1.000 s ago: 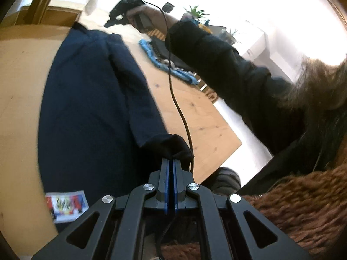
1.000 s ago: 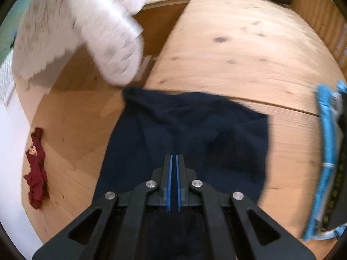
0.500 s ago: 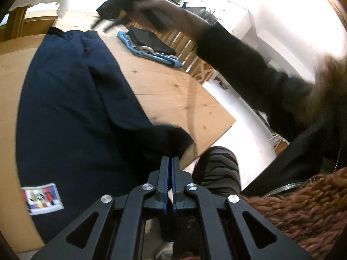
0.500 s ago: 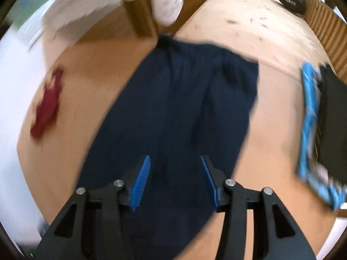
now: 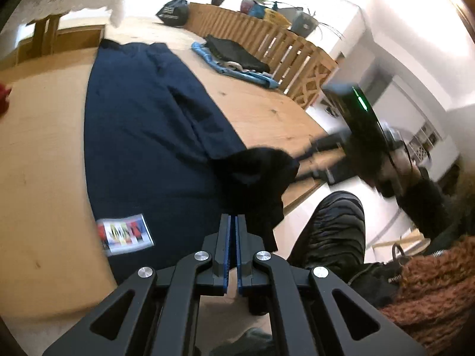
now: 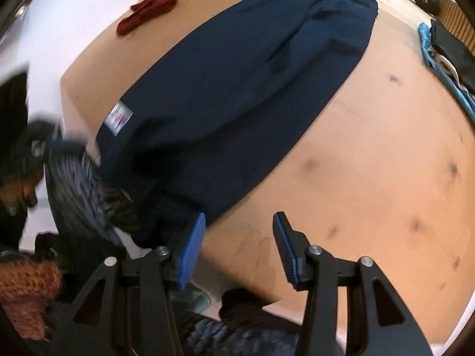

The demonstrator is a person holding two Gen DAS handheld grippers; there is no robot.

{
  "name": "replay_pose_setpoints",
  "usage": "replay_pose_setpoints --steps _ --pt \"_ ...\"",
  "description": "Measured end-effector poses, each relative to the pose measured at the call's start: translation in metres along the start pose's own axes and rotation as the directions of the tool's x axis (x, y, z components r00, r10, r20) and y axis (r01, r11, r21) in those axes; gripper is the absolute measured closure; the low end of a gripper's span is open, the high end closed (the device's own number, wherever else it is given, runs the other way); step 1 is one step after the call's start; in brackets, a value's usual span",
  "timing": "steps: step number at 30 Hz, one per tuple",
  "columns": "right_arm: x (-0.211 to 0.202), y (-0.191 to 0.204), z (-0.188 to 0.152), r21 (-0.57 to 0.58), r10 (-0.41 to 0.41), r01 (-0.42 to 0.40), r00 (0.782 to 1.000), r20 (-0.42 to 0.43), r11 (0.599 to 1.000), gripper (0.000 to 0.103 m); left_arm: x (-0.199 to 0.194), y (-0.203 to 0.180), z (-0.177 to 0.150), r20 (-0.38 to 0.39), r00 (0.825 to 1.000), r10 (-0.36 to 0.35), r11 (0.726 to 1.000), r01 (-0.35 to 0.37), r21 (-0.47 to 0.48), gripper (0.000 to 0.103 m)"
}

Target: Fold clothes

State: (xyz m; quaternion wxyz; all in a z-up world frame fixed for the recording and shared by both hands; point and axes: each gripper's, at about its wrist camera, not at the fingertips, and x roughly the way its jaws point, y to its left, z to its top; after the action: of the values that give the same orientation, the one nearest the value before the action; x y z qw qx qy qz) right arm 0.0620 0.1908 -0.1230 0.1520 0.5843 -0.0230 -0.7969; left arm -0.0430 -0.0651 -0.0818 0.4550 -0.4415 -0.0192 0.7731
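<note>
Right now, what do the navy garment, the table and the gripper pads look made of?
Navy garment: matte woven fabric, probably cotton; soft creases, sewn label.
Table: pale wood, likely pine, smooth low-sheen finish; dark knots show.
Right gripper pads: blue, ribbed, probably rubber or soft plastic, on black plastic-looking fingers.

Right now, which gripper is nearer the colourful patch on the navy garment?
Left. The left gripper is shut just beside the patch on the navy garment. The right gripper is open over bare table, past the garment's other edge.
</note>
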Motion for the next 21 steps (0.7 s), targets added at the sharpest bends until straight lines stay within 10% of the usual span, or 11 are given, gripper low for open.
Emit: replay_pose_setpoints --steps 21 --pt "0.011 0.054 0.004 -0.097 -0.083 0.085 0.996 0.021 0.992 0.088 0.054 0.02 0.008 -0.282 0.953 0.107 0.989 -0.073 0.129 0.096"
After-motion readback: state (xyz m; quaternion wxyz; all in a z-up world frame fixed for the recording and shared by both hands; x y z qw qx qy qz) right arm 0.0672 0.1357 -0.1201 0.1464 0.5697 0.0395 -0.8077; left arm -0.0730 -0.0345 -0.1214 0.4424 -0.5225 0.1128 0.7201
